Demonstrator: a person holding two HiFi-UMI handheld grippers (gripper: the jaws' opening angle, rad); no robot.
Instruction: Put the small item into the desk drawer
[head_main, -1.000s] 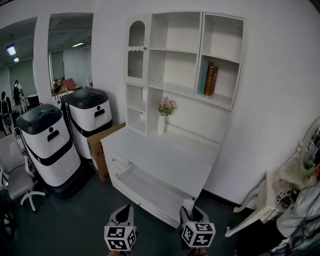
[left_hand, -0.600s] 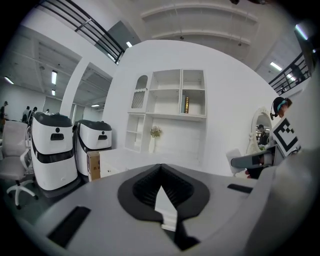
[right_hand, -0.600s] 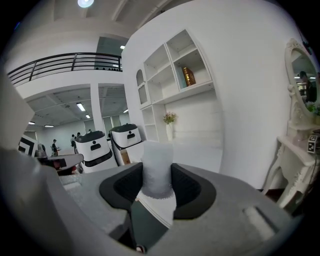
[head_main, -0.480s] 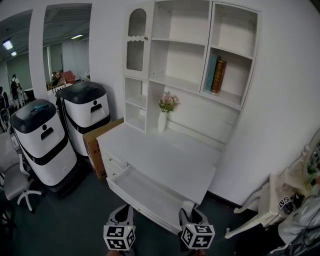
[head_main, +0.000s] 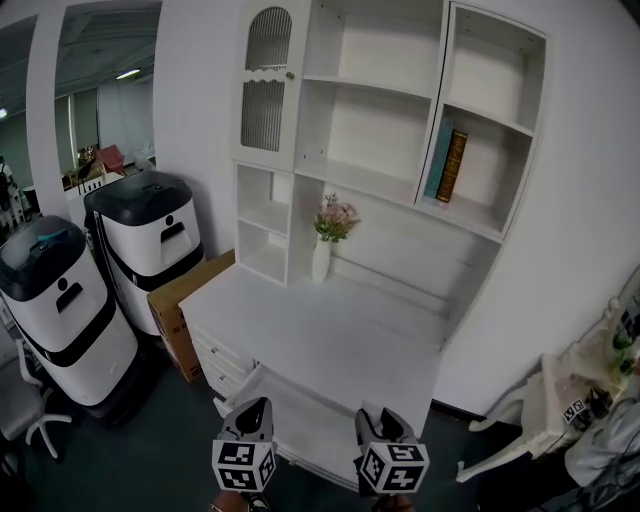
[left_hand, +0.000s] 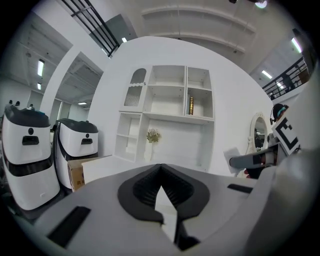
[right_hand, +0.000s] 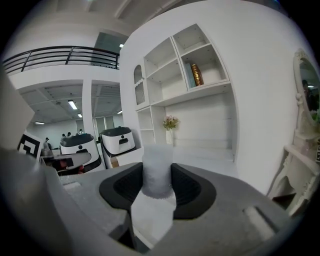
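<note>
You're in an office-like hall staged as a home corner: a white desk (head_main: 320, 335) with shelf unit (head_main: 375, 100) and flower vase (head_main: 321, 262), boxy white-and-black machines (head_main: 150, 235) beside it, strip lights (left_hand: 41, 67) and a railed mezzanine (right_hand: 60, 54) overhead.

Right gripper (right_hand: 158, 187) closed on the small item (right_hand: 157, 162)

The small item is a rough white cylinder that stands upright between the two dark jaws, and both jaws touch its sides. Behind it is a white desk (right_hand: 200, 156) with a white shelf unit (right_hand: 165, 75) above it. A vase of flowers (right_hand: 170, 131) stands on the desk top, and books (right_hand: 193, 75) stand in one upper compartment. At the left stand two white-and-black machines (right_hand: 118, 141).
</note>
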